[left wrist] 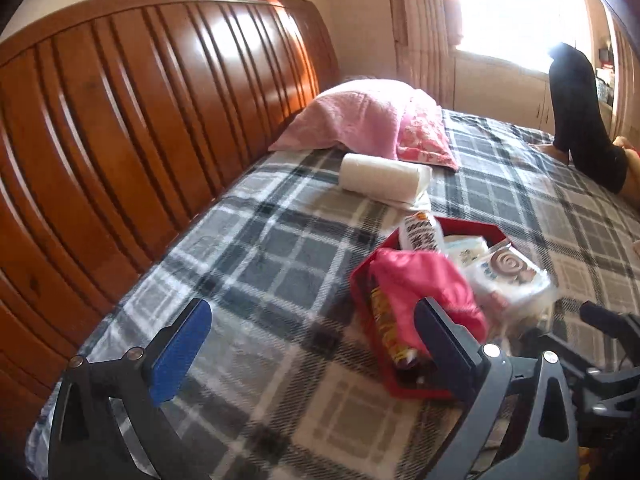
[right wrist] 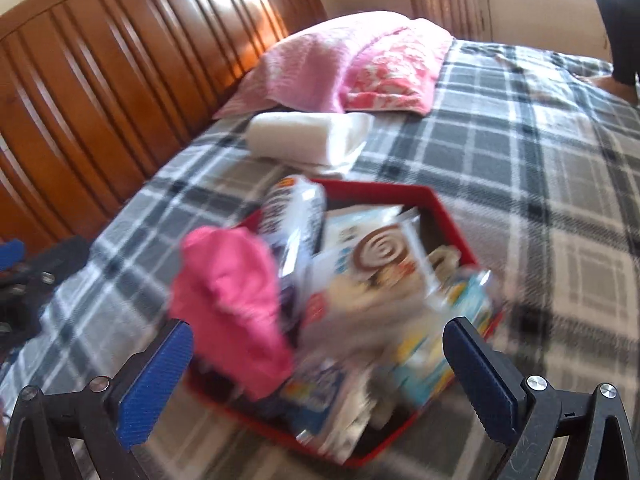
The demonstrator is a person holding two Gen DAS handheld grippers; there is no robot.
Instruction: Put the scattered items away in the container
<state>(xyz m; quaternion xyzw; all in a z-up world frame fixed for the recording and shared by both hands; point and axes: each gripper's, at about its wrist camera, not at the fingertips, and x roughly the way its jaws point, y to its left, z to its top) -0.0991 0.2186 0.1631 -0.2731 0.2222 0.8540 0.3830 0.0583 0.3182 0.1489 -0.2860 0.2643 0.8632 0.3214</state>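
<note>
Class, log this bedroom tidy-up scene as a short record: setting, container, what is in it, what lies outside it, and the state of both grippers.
setting: bed with plaid blanket, wooden headboard
container: red tray on the blanket
in tray: pink cloth, snack packets
outside tray: white roll, pink pillow
left gripper: open, empty
right gripper: open, empty, over the tray

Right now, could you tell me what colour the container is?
The container is red, clearest in the right wrist view.

I see the box [right wrist: 436, 204] mid-bed [right wrist: 540, 160], packets [right wrist: 384, 252] and cloth [right wrist: 232, 300] apparently inside; paper roll [right wrist: 304, 136] behind it, pillow [right wrist: 352, 60] nearest the headboard [right wrist: 120, 60].
</note>
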